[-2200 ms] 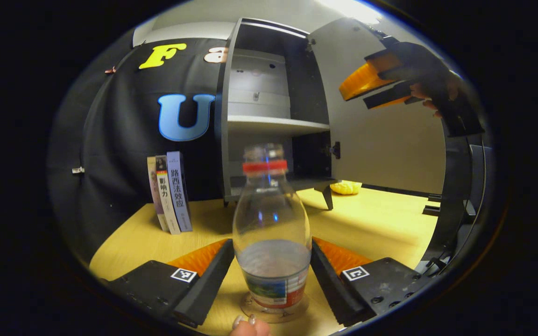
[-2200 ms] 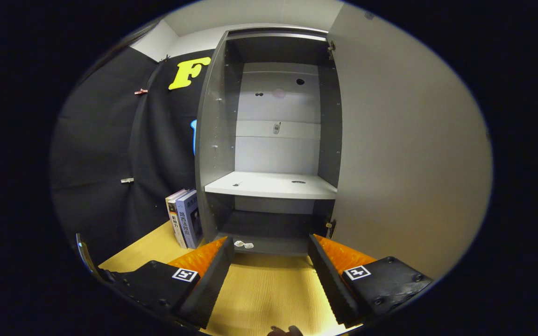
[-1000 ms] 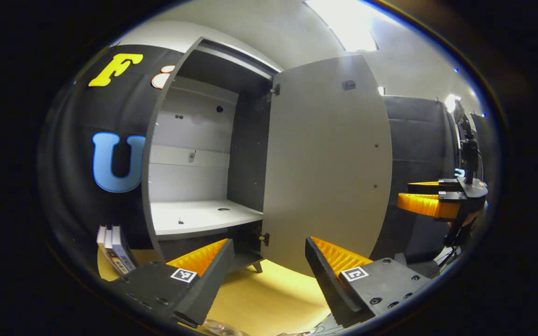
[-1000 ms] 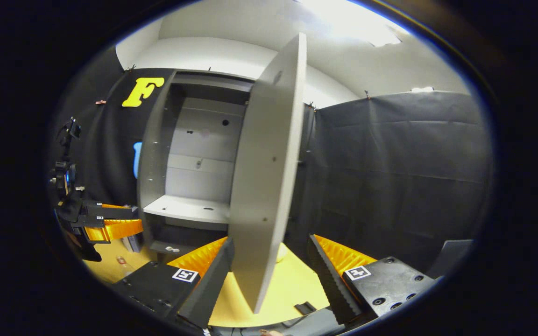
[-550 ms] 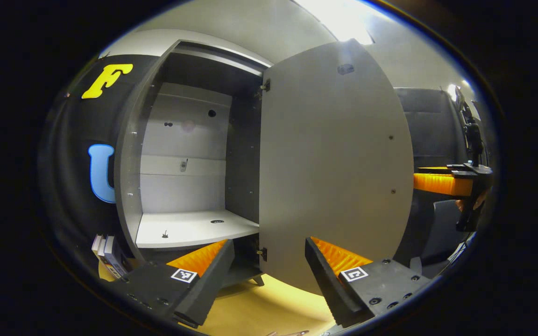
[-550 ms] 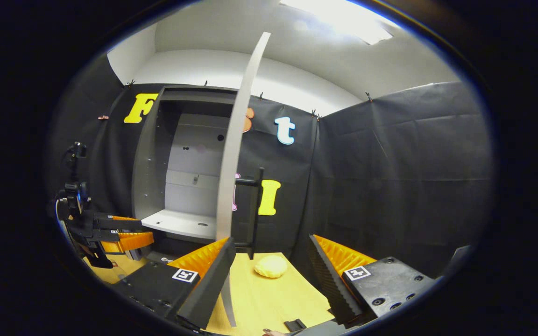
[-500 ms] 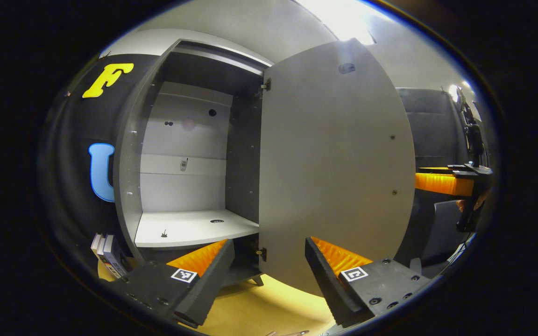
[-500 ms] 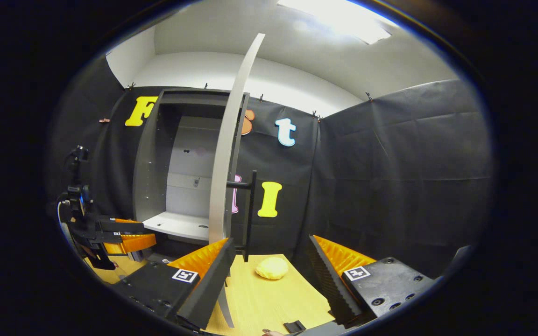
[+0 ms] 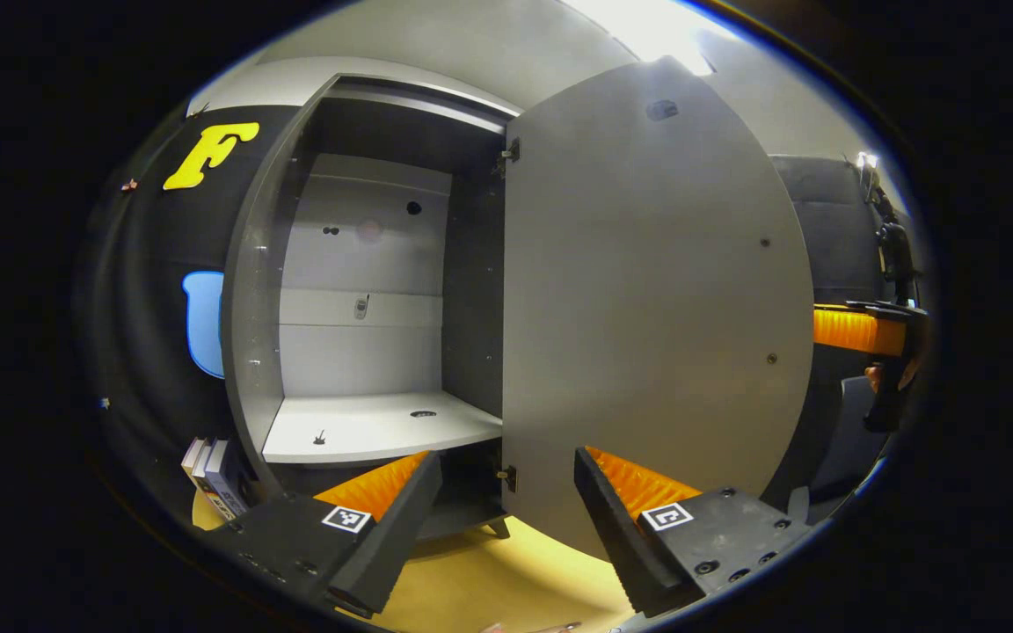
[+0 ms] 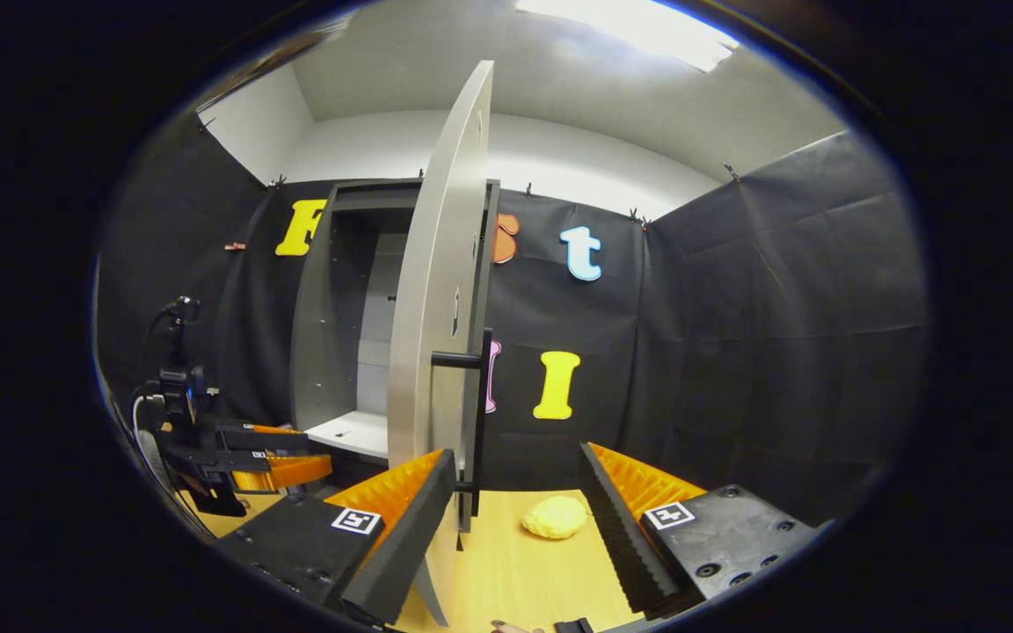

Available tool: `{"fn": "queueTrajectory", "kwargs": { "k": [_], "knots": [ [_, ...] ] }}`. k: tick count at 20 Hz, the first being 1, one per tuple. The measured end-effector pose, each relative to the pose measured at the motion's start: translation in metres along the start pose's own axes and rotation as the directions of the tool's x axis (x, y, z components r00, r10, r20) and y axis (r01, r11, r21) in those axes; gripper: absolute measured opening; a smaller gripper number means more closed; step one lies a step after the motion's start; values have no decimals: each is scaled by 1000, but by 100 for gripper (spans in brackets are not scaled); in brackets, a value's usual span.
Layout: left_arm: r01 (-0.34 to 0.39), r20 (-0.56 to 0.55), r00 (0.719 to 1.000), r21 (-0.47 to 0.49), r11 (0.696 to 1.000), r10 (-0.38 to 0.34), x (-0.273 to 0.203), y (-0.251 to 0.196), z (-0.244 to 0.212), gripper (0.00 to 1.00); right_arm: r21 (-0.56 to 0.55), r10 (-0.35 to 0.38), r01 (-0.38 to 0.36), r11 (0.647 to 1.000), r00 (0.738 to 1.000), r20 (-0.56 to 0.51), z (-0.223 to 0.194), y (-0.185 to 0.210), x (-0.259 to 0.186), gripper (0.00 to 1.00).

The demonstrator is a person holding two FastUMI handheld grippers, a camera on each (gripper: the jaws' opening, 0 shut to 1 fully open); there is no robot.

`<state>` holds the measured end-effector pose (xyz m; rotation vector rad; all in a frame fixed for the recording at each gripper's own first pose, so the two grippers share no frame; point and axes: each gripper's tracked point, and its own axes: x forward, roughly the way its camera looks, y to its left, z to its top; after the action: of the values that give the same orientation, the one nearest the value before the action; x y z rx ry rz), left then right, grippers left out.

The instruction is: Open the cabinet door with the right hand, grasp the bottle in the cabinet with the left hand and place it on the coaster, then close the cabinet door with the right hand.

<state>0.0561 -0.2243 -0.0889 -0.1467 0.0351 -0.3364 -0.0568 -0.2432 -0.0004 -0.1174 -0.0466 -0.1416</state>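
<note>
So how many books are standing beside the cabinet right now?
3 books show in the left gripper view, upright in a row left of the cabinet, at its foot on the table; more may be hidden.

Count, both views:
- cabinet (image 9: 357,290): 1
- cabinet door (image 9: 647,308): 1, with 1 bar handle (image 10: 477,409)
- inner shelf (image 9: 375,426): 1
- grippers: 2, left gripper (image 9: 506,519) and right gripper (image 10: 520,519)
- books (image 9: 212,470) standing beside the cabinet: 3
- yellow lumpy object (image 10: 555,517) on the counter (image 10: 524,571): 1
</note>
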Motion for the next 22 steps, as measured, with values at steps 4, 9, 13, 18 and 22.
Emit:
{"fn": "queueTrajectory", "kwargs": {
  "k": [4, 9, 13, 18, 22],
  "knots": [
    [37, -9, 999, -10, 999, -37, -6, 2, -5, 96, 47, 86, -85, 995, 996, -4, 2, 33, 1, 93],
    [42, -5, 999, -14, 999, -42, -26, 28, -4, 89, 77, 202, -200, 977, 979, -11, -4, 110, 26, 93],
    [-13, -13, 1000, -28, 1000, 12, -50, 69, -8, 86, 67, 266, -266, 962, 964, 8, 3, 162, 40, 93],
    [-111, -24, 994, -31, 993, 110, -87, 125, -15, 89, 83, 351, -350, 933, 936, 6, -12, 234, 67, 93],
    [-155, -9, 988, -10, 988, 154, -112, 159, -12, 88, 64, 389, -388, 919, 921, -3, -14, 273, 73, 97]
  ]
}}
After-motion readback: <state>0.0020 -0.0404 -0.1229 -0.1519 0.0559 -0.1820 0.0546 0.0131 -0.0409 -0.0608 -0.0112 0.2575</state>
